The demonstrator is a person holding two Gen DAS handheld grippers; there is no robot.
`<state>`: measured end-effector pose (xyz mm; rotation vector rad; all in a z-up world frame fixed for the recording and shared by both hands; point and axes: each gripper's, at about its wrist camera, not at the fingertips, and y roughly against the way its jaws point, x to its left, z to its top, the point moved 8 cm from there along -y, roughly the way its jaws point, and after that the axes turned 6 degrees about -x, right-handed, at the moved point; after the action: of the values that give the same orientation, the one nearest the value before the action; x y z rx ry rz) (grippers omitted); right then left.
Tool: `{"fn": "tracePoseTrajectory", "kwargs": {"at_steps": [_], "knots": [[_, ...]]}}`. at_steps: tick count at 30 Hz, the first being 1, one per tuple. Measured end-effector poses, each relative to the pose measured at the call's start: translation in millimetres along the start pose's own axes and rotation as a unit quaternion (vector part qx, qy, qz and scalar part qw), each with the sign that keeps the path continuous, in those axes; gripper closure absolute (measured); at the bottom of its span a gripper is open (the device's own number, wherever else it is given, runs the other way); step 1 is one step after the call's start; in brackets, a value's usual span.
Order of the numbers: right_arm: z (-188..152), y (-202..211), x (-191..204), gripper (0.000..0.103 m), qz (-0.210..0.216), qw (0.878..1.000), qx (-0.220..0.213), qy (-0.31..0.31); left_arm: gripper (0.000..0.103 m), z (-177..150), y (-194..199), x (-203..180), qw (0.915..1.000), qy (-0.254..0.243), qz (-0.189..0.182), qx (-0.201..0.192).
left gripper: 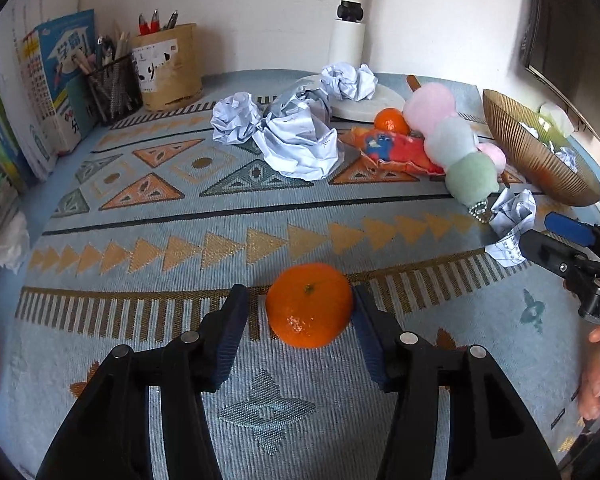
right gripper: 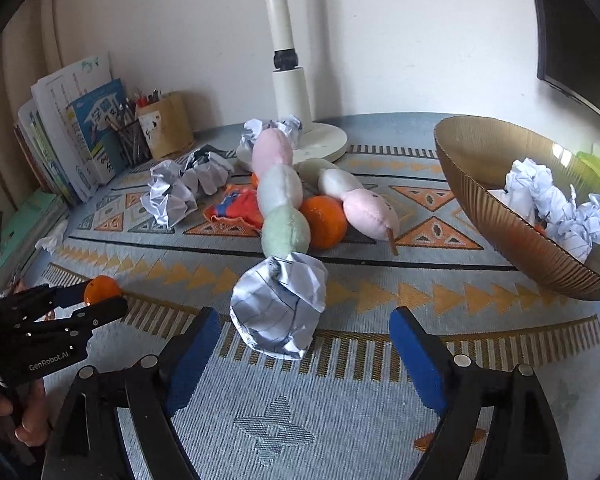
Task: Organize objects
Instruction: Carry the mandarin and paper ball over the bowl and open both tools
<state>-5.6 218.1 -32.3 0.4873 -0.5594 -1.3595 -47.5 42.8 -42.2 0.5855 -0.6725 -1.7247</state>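
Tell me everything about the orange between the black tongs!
The orange is a small, round, bright orange fruit with a tiny green stem spot on top and a shiny patch on its skin. It sits upright on the patterned tablecloth, between the pads of the left tongs. One pad seems to touch its side; the other stands apart.

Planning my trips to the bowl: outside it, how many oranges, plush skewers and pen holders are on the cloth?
Oranges: 3
Plush skewers: 2
Pen holders: 2
Total: 7
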Motion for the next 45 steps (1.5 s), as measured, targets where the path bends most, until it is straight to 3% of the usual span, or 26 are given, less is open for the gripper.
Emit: {"fn": "tracePoseTrajectory", "kwargs": {"at_steps": [5, 6, 7, 8, 10, 11, 14, 19, 26, 31, 34, 36, 41, 43, 44, 45], "knots": [[5, -8, 7, 0.018, -0.015, 1.0, 0.003, 0.016, 0.052, 1, 0, 1, 1.0, 0.003, -0.001, -0.001], [4, -13, 8, 0.024, -0.016, 1.0, 0.011, 0.019, 0.053, 1, 0, 1, 1.0, 0.003, -0.001, -0.001], [2, -16, 11, 0.044, -0.008, 1.0, 0.02, 0.021, 0.053, 1, 0, 1, 1.0, 0.004, -0.002, -0.001], [0, -18, 13, 0.053, -0.002, 0.999, 0.027, 0.025, 0.053, 1, 0, 1, 1.0, 0.007, -0.005, -0.002], [-1, -18, 13, 0.058, -0.006, 0.999, 0.026, 0.031, 0.059, 2, 1, 2, 0.9999, 0.013, -0.009, -0.004], [-1, -16, 13, 0.058, -0.008, 0.999, 0.023, 0.033, 0.067, 2, 1, 3, 0.9997, 0.018, -0.017, -0.005], [1, -3, 12, 0.058, 0.0, 1.0, 0.0, 0.026, 0.067, 3, 3, 4, 0.9994, 0.026, -0.018, -0.011], [-11, 26, 5, 0.058, 0.016, 1.0, -0.015, -0.001, 0.067, 8, 29, -13, 0.9967, 0.015, -0.051, -0.061], [-17, 69, -47, 0.058, -0.021, 0.999, -0.025, -0.039, 0.067, 18, 43, -90, 0.9911, -0.03, -0.117, -0.057], [48, 137, -113, 0.057, -0.073, 0.989, -0.102, -0.083, 0.067, 79, 68, -164, 0.9793, -0.087, -0.152, -0.102], [87, 165, -154, 0.057, -0.111, 0.976, -0.143, -0.121, 0.067, 133, 84, -214, 0.963, -0.11, -0.194, -0.151], [98, 161, -178, 0.057, -0.135, 0.97, -0.139, -0.147, 0.067, 152, 78, -239, 0.9573, -0.119, -0.214, -0.153], [103, 129, -220, 0.057, -0.149, 0.966, -0.104, -0.187, 0.067, 179, 28, -282, 0.9546, -0.108, -0.241, -0.138], [105, 115, -230, 0.053, -0.15, 0.965, -0.094, -0.191, 0.064, 185, 10, -290, 0.9543, -0.11, -0.241, -0.138], [104, 108, -236, 0.048, -0.148, 0.965, -0.087, -0.2, 0.048, 185, 3, -293, 0.956, -0.109, -0.237, -0.134], [103, 106, -239, 0.036, -0.147, 0.964, -0.084, -0.205, 0.027, 185, -3, -293, 0.9579, -0.105, -0.235, -0.128]]}}
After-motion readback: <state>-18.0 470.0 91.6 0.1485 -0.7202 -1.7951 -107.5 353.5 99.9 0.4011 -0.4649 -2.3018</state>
